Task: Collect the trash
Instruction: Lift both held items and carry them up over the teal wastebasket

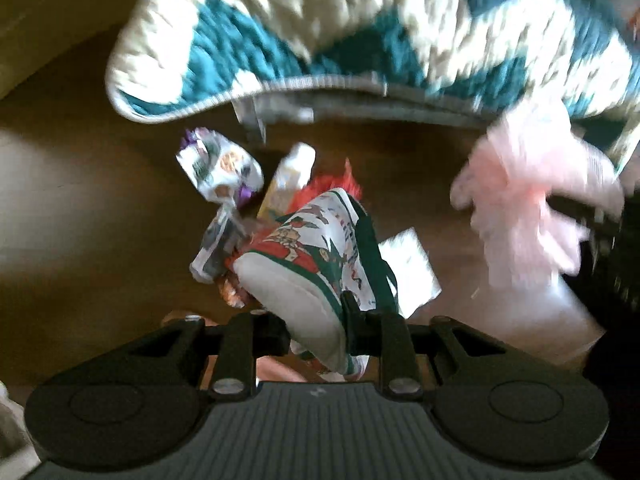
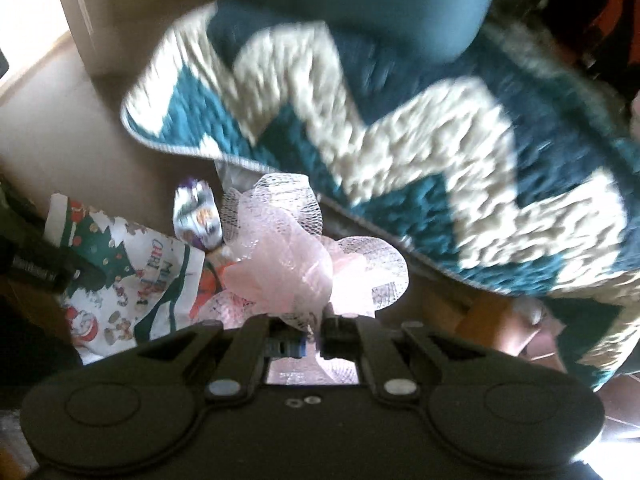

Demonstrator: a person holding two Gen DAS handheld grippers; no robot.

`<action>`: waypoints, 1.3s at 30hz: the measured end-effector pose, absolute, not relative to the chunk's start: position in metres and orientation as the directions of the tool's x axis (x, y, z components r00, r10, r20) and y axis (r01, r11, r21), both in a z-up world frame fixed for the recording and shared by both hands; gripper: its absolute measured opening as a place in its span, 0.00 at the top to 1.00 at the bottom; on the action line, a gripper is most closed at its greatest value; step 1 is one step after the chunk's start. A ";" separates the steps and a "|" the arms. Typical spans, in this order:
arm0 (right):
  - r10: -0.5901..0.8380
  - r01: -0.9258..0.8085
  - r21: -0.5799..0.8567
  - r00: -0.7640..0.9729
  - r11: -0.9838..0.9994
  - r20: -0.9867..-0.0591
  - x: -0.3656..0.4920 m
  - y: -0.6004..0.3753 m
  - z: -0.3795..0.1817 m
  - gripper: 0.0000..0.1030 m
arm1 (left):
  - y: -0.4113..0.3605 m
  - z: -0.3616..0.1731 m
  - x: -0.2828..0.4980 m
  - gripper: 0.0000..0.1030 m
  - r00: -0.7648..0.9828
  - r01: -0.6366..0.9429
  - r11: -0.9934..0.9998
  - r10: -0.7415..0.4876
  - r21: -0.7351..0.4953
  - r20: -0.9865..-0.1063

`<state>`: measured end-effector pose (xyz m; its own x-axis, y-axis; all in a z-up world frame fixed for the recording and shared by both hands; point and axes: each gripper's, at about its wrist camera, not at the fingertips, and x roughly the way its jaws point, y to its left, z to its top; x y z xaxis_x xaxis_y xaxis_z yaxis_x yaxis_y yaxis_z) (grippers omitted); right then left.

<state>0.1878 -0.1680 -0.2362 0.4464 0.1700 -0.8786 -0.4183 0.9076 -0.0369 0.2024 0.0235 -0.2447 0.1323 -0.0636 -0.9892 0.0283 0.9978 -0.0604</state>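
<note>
My left gripper [image 1: 316, 320] is shut on the edge of a white paper bag [image 1: 316, 248] printed with red and green Christmas pictures, and the bag hangs below it. Crumpled wrappers stick out of the bag's mouth, among them a purple-and-white wrapper [image 1: 220, 168] and a yellow packet [image 1: 288, 176]. My right gripper [image 2: 308, 322] is shut on a bunch of pink mesh ribbon [image 2: 288, 256], which also shows blurred at the right of the left wrist view as pink mesh [image 1: 532, 208]. The Christmas bag [image 2: 128, 280] hangs to the left of the mesh, with the purple-and-white wrapper [image 2: 198, 216] beside it.
A teal and cream zigzag rug [image 1: 320, 32] lies on the brown wooden floor [image 1: 80, 200], one corner curled; the same rug [image 2: 400, 152] fills the right wrist view. A white sheet of paper [image 1: 408, 264] lies on the floor under the bag. A teal cushion [image 2: 380, 0] sits at the top.
</note>
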 end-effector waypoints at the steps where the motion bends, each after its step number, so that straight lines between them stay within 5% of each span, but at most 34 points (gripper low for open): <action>1: 0.174 -0.413 -0.038 0.464 0.910 -0.868 0.181 -0.170 -0.224 0.96 | 0.025 -0.234 0.198 0.77 0.157 0.001 0.997 -0.082 -0.083 -0.984; 20: 0.231 -0.358 -0.088 0.752 0.930 -0.617 0.128 -0.196 -0.032 0.97 | 0.010 -0.021 0.159 0.88 0.639 0.001 0.982 -0.145 -0.188 -0.756; 39: 0.227 -0.313 -0.130 0.868 0.941 -0.441 0.221 -0.187 0.109 0.97 | -0.019 0.191 0.222 0.89 0.900 0.085 0.992 -0.116 -0.092 -0.420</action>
